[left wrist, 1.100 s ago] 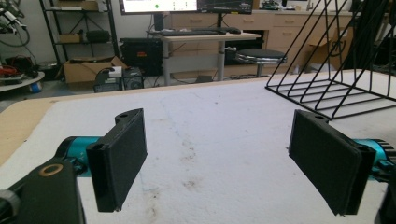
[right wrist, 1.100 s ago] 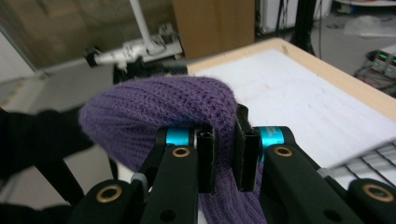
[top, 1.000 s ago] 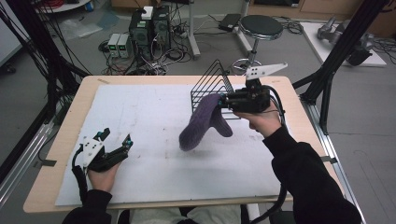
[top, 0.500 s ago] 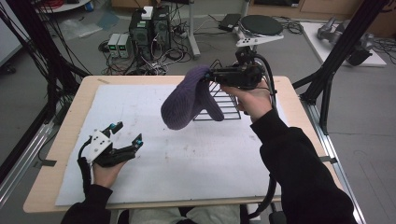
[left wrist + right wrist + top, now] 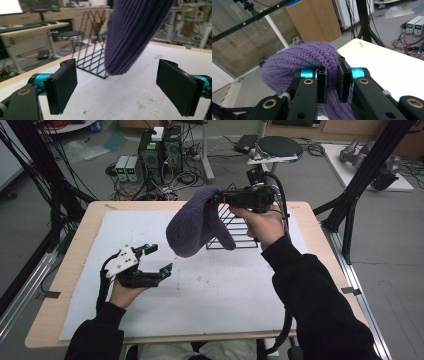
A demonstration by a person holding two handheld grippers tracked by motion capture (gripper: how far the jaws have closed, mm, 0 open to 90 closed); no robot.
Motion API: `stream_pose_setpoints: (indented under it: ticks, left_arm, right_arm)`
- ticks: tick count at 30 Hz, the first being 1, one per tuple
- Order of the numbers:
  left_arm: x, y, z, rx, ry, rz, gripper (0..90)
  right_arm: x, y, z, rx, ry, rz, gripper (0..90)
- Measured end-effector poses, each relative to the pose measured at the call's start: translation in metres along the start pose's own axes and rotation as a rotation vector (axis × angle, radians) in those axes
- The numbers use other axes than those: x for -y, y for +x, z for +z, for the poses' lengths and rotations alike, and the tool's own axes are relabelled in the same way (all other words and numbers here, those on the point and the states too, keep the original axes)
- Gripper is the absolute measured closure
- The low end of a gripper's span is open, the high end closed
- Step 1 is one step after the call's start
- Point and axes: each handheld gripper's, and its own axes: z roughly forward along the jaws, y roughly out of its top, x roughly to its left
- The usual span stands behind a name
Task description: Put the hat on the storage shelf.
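Observation:
A purple knitted hat (image 5: pixel 194 224) hangs in the air above the middle of the table, held by its rim in my right gripper (image 5: pixel 216 198), which is shut on it. In the right gripper view the jaws pinch the purple knit (image 5: pixel 312 58) between them. My left gripper (image 5: pixel 156 259) rests low over the white mat at the left, open and holding nothing. Its view looks between its two black pads (image 5: pixel 63 82) at the hanging hat (image 5: pixel 132 32) and the wire rack (image 5: pixel 93 61) behind it.
A black wire rack (image 5: pixel 239 232) stands on the white mat (image 5: pixel 225 295) at the table's far right, just behind the hat. Power supplies, cables and a stool sit on the floor beyond the table's far edge.
My right gripper has lifted the hat up off the rack and carried it left over the mat. The left gripper has drifted right and slightly forward, staying open.

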Motion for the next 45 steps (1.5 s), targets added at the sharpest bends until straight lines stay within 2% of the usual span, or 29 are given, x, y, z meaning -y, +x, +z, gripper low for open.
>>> stream_pose_setpoints:
  ticks: [1, 2, 4, 8, 10, 13, 16, 18, 19, 20, 21, 22, 23, 25, 27, 28, 29, 30, 31, 32, 36, 38, 40, 41, 42, 43, 45]
  left_arm:
    - [-0.002, 0.000, 0.004, 0.017, 0.009, 0.005, 17.3]
    - [-0.002, 0.000, 0.004, 0.017, 0.009, 0.005, 17.2]
    - [-0.007, -0.002, 0.017, 0.045, 0.015, 0.019, 17.2]
    - [-0.010, -0.003, 0.028, 0.061, 0.035, 0.032, 17.3]
    - [-0.011, -0.005, 0.033, 0.066, 0.033, 0.038, 21.1]
    - [-0.013, -0.007, 0.036, 0.096, 0.025, 0.066, 35.4]
    - [-0.014, -0.008, 0.036, 0.107, 0.025, 0.059, 40.9]
    - [-0.014, -0.007, 0.036, 0.115, 0.025, 0.056, 47.5]
    - [-0.014, -0.006, 0.036, 0.116, 0.023, 0.056, 47.5]
    - [-0.014, -0.006, 0.036, 0.115, 0.028, 0.061, 52.7]
    - [-0.014, -0.006, 0.037, 0.109, 0.033, 0.066, 73.1]
    - [-0.014, -0.006, 0.038, 0.111, 0.039, 0.066, 73.1]
    - [-0.013, -0.006, 0.040, 0.112, 0.047, 0.070, 81.5]
    - [-0.012, -0.008, 0.043, 0.110, 0.068, 0.074, 82.7]
    - [-0.010, -0.009, 0.047, 0.123, 0.095, 0.039, 83.0]
    - [-0.010, -0.009, 0.047, 0.123, 0.095, 0.039, 83.2]
    - [-0.011, -0.008, 0.049, 0.131, 0.099, 0.000, 83.4]
    - [-0.011, -0.008, 0.049, 0.131, 0.099, 0.000, 83.5]
    - [-0.015, -0.005, 0.052, 0.148, 0.106, -0.038, 83.6]
    - [-0.019, -0.004, 0.055, 0.155, 0.114, -0.050, 83.7]
    - [-0.033, 0.000, 0.065, 0.179, 0.128, -0.059, 83.9]
    - [-0.045, 0.003, 0.074, 0.186, 0.132, -0.065, 83.9]
    - [-0.051, 0.005, 0.078, 0.189, 0.135, -0.064, 83.9]
    - [-0.059, 0.008, 0.084, 0.197, 0.132, -0.070, 83.9]
    - [-0.059, 0.008, 0.084, 0.197, 0.132, -0.070, 83.8]
    - [-0.065, 0.010, 0.089, 0.204, 0.124, -0.070, 83.9]
    - [-0.077, 0.014, 0.098, 0.206, 0.115, -0.061, 83.9]
  right_arm:
    - [0.000, 0.000, 0.001, 0.003, 0.002, 0.000, 82.1]
    - [0.000, 0.000, 0.001, 0.003, 0.002, 0.000, 82.1]
    - [0.001, 0.000, 0.004, 0.000, 0.007, 0.010, 82.1]
    - [0.002, -0.001, 0.006, -0.009, 0.012, 0.015, 82.1]
    - [0.003, -0.001, 0.009, -0.012, 0.021, 0.015, 82.0]
    - [0.004, -0.002, 0.008, -0.009, 0.026, 0.011, 81.9]
    - [0.004, -0.003, 0.003, -0.006, 0.020, 0.010, 81.8]
    - [0.005, -0.004, -0.001, -0.004, 0.017, 0.011, 81.8]
    - [0.005, -0.004, -0.001, -0.004, 0.017, 0.011, 81.8]
    - [0.005, -0.004, -0.002, -0.002, 0.017, 0.010, 81.8]
    - [0.008, -0.007, -0.004, -0.007, 0.019, 0.018, 81.7]
    - [0.008, -0.007, -0.004, -0.007, 0.019, 0.018, 81.7]
    - [0.011, -0.009, -0.005, -0.004, 0.025, 0.021, 81.7]
    - [0.014, -0.013, -0.007, 0.000, 0.032, 0.024, 81.7]
    - [0.017, -0.018, -0.010, 0.014, 0.036, 0.026, 81.6]
    - [0.019, -0.021, -0.012, 0.021, 0.041, 0.026, 81.6]
    - [0.020, -0.024, -0.015, 0.031, 0.038, 0.022, 81.6]
    - [0.020, -0.024, -0.015, 0.031, 0.038, 0.022, 81.6]
    - [0.021, -0.031, -0.022, 0.053, 0.036, 0.011, 81.5]
    - [0.021, -0.033, -0.025, 0.060, 0.035, 0.003, 81.5]
    - [0.020, -0.042, -0.036, 0.063, 0.018, -0.023, 81.5]
    - [0.019, -0.052, -0.049, 0.067, 0.002, -0.076, 81.5]
    - [0.018, -0.054, -0.052, 0.069, -0.001, -0.092, 81.5]
    - [0.014, -0.063, -0.061, 0.086, -0.005, -0.120, 81.5]
    - [0.014, -0.063, -0.061, 0.086, -0.005, -0.120, 81.5]
    - [0.009, -0.071, -0.069, 0.113, -0.017, -0.123, 81.5]
    - [0.005, -0.075, -0.073, 0.129, -0.015, -0.125, 81.5]
